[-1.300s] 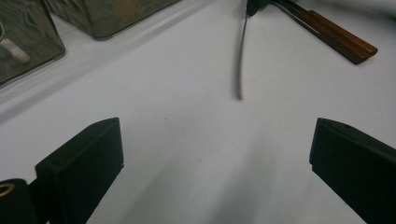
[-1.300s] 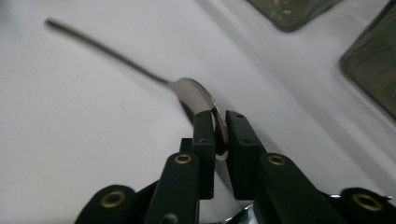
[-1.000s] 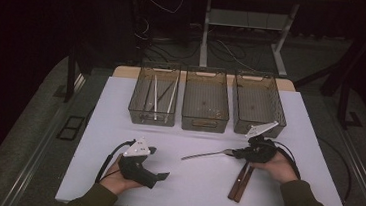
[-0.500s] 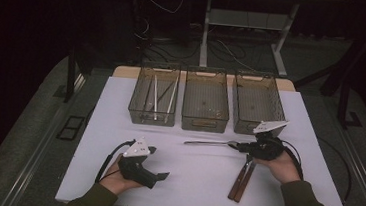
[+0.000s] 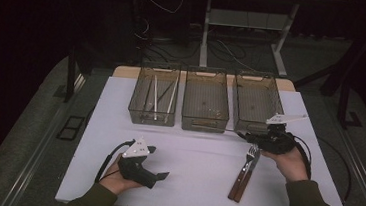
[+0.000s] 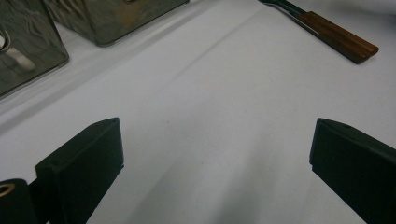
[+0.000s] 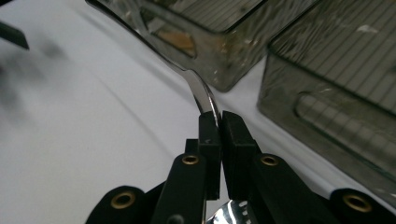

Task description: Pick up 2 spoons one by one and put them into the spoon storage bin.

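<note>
Right hand-held gripper (image 5: 246, 134), clamped on a metal utensil (image 7: 196, 84), has lifted it toward the bins (image 5: 205, 116); next, lower it into one; left hand-held gripper (image 5: 157, 169) rests open on the tabletop (image 5: 201, 160).

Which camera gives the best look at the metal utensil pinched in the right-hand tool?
The right gripper view: the right gripper is shut on the utensil's neck, shown close and sharp, handle stretching away. The high view shows it as a thin dark line beside the middle bin.
</note>
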`<control>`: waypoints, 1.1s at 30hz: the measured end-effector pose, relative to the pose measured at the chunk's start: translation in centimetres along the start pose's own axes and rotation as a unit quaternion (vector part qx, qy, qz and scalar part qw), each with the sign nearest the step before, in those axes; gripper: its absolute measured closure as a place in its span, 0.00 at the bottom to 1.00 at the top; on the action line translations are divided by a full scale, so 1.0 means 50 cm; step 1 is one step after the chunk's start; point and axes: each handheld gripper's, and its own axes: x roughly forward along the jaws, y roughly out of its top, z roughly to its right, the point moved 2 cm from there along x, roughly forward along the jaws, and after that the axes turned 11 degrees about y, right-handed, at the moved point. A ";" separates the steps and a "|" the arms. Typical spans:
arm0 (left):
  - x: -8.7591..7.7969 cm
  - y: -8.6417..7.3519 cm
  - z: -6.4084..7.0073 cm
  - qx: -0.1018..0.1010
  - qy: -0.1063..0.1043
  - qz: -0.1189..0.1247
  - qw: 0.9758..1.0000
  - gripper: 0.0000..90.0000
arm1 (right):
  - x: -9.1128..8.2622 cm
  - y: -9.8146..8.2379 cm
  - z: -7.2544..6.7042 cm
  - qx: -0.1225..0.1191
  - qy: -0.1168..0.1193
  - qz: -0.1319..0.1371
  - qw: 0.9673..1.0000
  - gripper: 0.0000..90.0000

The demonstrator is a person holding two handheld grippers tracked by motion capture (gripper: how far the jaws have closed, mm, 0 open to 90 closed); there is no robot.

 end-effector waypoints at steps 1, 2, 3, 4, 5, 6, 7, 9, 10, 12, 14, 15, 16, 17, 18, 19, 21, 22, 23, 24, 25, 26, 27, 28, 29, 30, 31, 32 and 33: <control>0.000 0.000 0.000 0.000 0.000 0.000 1.000 0.02 | -0.004 0.004 0.001 0.007 -0.005 0.005 1.000 0.97; 0.000 0.000 0.000 -0.001 0.000 0.000 1.000 0.02 | -0.007 0.007 0.003 0.010 -0.011 0.009 1.000 0.97; 0.000 0.000 0.000 -0.001 0.000 -0.001 1.000 0.02 | -0.010 0.011 0.005 0.013 -0.018 0.012 1.000 0.97; 0.001 0.001 0.000 -0.001 0.001 0.000 1.000 0.02 | -0.011 0.015 0.005 0.015 -0.027 0.014 0.999 0.97; 0.000 0.001 0.001 0.000 0.001 -0.001 1.000 0.02 | -0.012 0.018 0.006 0.017 -0.035 0.017 0.999 0.97; 0.001 0.001 0.001 -0.001 0.001 0.000 1.000 0.02 | -0.012 0.023 0.006 0.019 -0.042 0.020 0.999 0.97; 0.001 0.001 0.001 -0.001 0.002 0.000 1.000 0.02 | -0.012 0.027 0.006 0.021 -0.048 0.021 0.998 0.97; 0.001 0.001 0.001 -0.001 0.002 -0.001 1.000 0.02 | -0.010 0.036 0.005 0.030 -0.054 0.030 0.998 0.97; 0.001 0.001 0.001 -0.001 0.002 -0.001 1.000 0.02 | -0.009 0.041 0.005 0.031 -0.058 0.033 0.997 0.97; 0.001 0.001 0.001 -0.001 0.001 -0.001 1.000 0.02 | -0.005 0.053 0.006 0.032 -0.068 0.036 0.996 0.97; 0.001 0.001 0.001 -0.001 0.000 -0.001 1.000 0.02 | 0.001 0.066 0.009 0.035 -0.083 0.034 0.995 0.97; 0.001 0.001 0.001 -0.001 0.000 0.000 1.000 0.02 | 0.004 0.073 0.010 0.038 -0.090 0.033 0.995 0.97; 0.001 0.001 0.001 -0.001 0.000 0.000 1.000 0.02 | 0.007 0.080 0.012 0.042 -0.094 0.032 0.994 0.97; 0.001 0.001 0.002 -0.002 0.000 0.001 1.000 0.02 | 0.010 0.088 0.014 0.045 -0.100 0.032 0.993 0.97; 0.001 0.001 0.002 -0.002 -0.001 0.001 1.000 0.02 | 0.013 0.096 0.017 0.047 -0.107 0.032 0.993 0.97; 0.001 0.001 0.003 -0.002 -0.001 0.001 1.000 0.02 | 0.016 0.104 0.019 0.050 -0.111 0.032 0.992 0.97; 0.002 0.001 0.004 -0.005 -0.001 0.003 1.000 0.02 | 0.025 0.118 0.024 0.055 -0.120 0.029 0.991 0.97; 0.002 0.001 0.005 -0.006 -0.001 0.003 1.000 0.02 | 0.031 0.125 0.026 0.055 -0.126 0.026 0.990 0.97; 0.002 0.001 0.005 -0.006 -0.002 0.003 1.000 0.02 | 0.037 0.131 0.030 0.055 -0.132 0.024 0.989 0.97; 0.002 0.001 0.005 -0.006 -0.002 0.003 1.000 0.02 | 0.043 0.137 0.032 0.059 -0.134 0.024 0.989 0.97; 0.002 0.002 0.005 -0.005 -0.003 0.004 1.000 0.02 | 0.050 0.142 0.035 0.061 -0.136 0.022 0.989 0.97; 0.002 0.002 0.005 -0.004 -0.003 0.004 1.000 0.02 | 0.059 0.149 0.038 0.062 -0.139 0.020 0.988 0.97; 0.002 0.002 0.005 -0.004 -0.004 0.004 1.000 0.02 | 0.064 0.153 0.040 0.064 -0.140 0.019 0.988 0.97; 0.003 0.002 0.006 -0.005 -0.004 0.005 1.000 0.02 | 0.074 0.160 0.042 0.065 -0.143 0.016 0.988 0.97; 0.003 0.002 0.006 -0.006 -0.005 0.005 1.000 0.02 | 0.081 0.164 0.044 0.064 -0.147 0.014 0.987 0.97; 0.002 0.002 0.007 -0.005 -0.005 0.006 1.000 0.02 | 0.092 0.170 0.045 0.065 -0.152 0.010 0.986 0.97; 0.002 0.002 0.007 -0.007 -0.006 0.007 1.000 0.02 | 0.098 0.174 0.047 0.064 -0.151 0.009 0.986 0.97; 0.002 0.003 0.007 -0.007 -0.006 0.008 1.000 0.02 | 0.106 0.178 0.048 0.069 -0.151 0.008 0.986 0.97; 0.003 0.003 0.007 -0.007 -0.007 0.008 1.000 0.02 | 0.114 0.183 0.049 0.069 -0.153 0.005 0.986 0.97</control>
